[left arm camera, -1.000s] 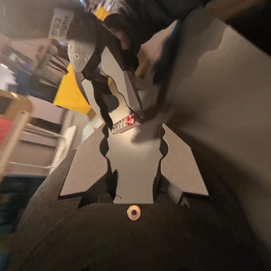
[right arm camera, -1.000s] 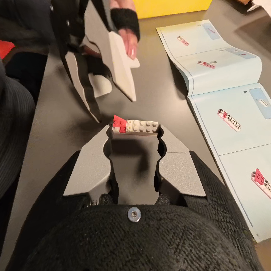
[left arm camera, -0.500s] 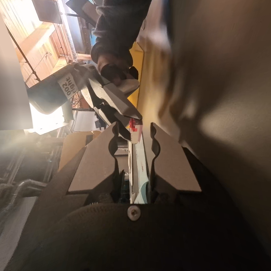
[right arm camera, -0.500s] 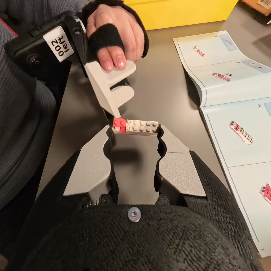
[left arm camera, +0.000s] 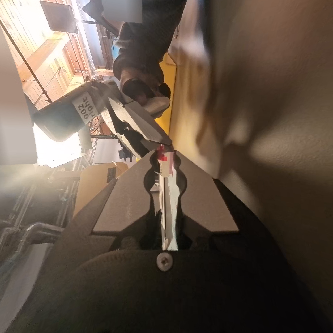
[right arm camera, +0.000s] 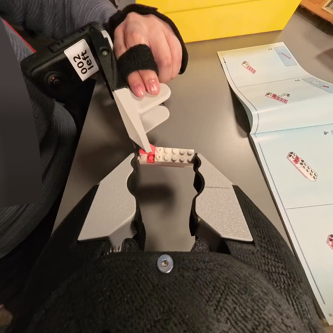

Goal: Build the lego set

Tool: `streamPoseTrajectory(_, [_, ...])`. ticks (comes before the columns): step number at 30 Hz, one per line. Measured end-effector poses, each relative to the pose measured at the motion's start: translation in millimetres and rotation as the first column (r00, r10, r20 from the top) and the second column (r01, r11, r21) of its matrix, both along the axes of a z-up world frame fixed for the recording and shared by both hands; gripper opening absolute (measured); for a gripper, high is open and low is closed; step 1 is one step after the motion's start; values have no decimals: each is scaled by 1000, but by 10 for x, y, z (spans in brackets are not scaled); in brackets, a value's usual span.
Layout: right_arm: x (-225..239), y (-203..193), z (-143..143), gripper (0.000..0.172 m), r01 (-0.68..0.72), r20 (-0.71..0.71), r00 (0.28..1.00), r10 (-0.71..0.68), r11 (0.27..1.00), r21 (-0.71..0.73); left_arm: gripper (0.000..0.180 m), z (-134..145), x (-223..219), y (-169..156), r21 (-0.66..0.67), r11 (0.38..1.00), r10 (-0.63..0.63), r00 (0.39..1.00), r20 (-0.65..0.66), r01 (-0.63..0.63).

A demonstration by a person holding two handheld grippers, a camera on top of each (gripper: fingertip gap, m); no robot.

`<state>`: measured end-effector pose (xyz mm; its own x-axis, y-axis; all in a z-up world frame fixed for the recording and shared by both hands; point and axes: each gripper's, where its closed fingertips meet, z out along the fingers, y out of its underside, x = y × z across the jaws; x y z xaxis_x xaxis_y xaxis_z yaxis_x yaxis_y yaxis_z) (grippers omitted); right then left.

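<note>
Dark grey matte worktop [right arm camera: 198, 93] carries an open pale-blue instruction booklet [right arm camera: 292, 147] and a yellow box [right arm camera: 216, 16] at the back. Above it, the right tool [right arm camera: 164, 158] clamps a short white-and-red studded brick assembly [right arm camera: 173, 157] endwise, pads pressing both ends. The left tool [left arm camera: 164, 156], closed narrow, pinches the assembly's red end [right arm camera: 152, 149] top and bottom. Two grips on one small stack could pull against each other: any twist might snap the red plate off or lever the bricks from the right pads onto the worktop.
</note>
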<state>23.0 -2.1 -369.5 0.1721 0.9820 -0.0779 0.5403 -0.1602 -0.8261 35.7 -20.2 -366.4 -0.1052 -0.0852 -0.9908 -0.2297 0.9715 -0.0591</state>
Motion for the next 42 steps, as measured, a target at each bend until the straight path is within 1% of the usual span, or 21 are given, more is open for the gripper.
streamPoseTrajectory(6, [6, 9, -22, 61, 4, 0, 1000, -4, 1000, 1, 16, -15, 7, 17, 19, 1000, 22, 999, -32, -21])
streamPoseTrajectory(9, [14, 71, -14, 61, 35, -22, 999, -35, 999, 28, 15, -23, 11, 79, -16, 998, 63, 997, -50, -64])
streamPoseTrajectory(10, [10, 122, 25, 63, 60, -51, 997, -57, 996, 62, 15, -4, 14, 119, -34, 996, 81, 996, -40, -82])
streamPoseTrajectory(11, [10, 165, 58, 73, 79, -70, 995, -72, 991, 109, 14, 9, 14, 150, -72, 993, 92, 995, -37, -94])
streamPoseTrajectory(12, [22, 209, 69, 81, 97, -66, 994, -86, 981, 169, 14, 34, 14, 184, -127, 986, 104, 994, -29, -107])
streamPoseTrajectory(13, [36, 254, 67, 85, 110, -52, 994, -100, 963, 247, 14, 67, 13, 220, -194, 974, 116, 993, -18, -117])
streamPoseTrajectory(14, [39, 291, 68, 85, 118, -39, 993, -111, 937, 330, 14, 95, 8, 253, -268, 956, 122, 992, -10, -120])
streamPoseTrajectory(15, [35, 321, 65, 84, 123, -26, 992, -123, 907, 403, 14, 124, 1, 281, -346, 931, 125, 992, -2, -118])
streamPoseTrajectory(18, [8, 419, 35, 68, 119, 33, 985, -170, 804, 583, 14, 198, -21, 341, -542, 835, 118, 993, 16, -91])
streamPoseTrajectory(21, [-39, 462, 11, 41, 93, 68, 979, -190, 726, 681, 14, 249, -37, 350, -648, 760, 100, 995, 29, -57])
streamPoseTrajectory(23, [-38, 494, 34, 18, 90, 73, 975, -209, 674, 733, 14, 259, -41, 324, -684, 729, 81, 996, 29, -39])
streamPoseTrajectory(24, [-42, 488, 32, 15, 78, 80, 976, -204, 665, 743, 13, 256, -40, 312, -694, 720, 73, 997, 27, -34])
streamPoseTrajectory(29, [-30, 470, 10, 14, 50, 125, 970, -207, 679, 733, 13, 249, -29, 302, -721, 691, 72, 997, -2, -52])
streamPoseTrajectory(34, [-38, 475, 10, 14, 37, 138, 967, -216, 648, 761, 13, 237, -38, 298, -667, 742, 82, 997, -13, -70])
streamPoseTrajectory(36, [-47, 480, 32, 14, 36, 129, 967, -220, 619, 785, 14, 250, -46, 291, -648, 760, 67, 998, 20, -38])
streamPoseTrajectory(38, [-49, 495, 34, 14, 28, 136, 963, -233, 588, 809, 14, 245, -56, 290, -645, 764, 57, 997, 53, -9])
streamPoseTrajectory(39, [-42, 510, 42, 14, 25, 139, 959, -245, 565, 825, 22, 241, -59, 281, -644, 765, 53, 997, 63, 0])
streamPoseTrajectory(40, [-28, 525, 53, 14, 18, 144, 956, -257, 539, 842, 39, 205, -58, 274, -656, 754, 51, 998, 42, -11])
streamPoseTrajectory(41, [-9, 544, 80, 14, 19, 140, 952, -273, 507, 862, 51, 169, -57, 281, -685, 728, 59, 998, 16, -32])
streamPoseTrajectory(42, [17, 566, 113, 14, 22, 133, 947, -293, 470, 882, 61, 157, -54, 300, -724, 687, 73, 997, 0, -50])
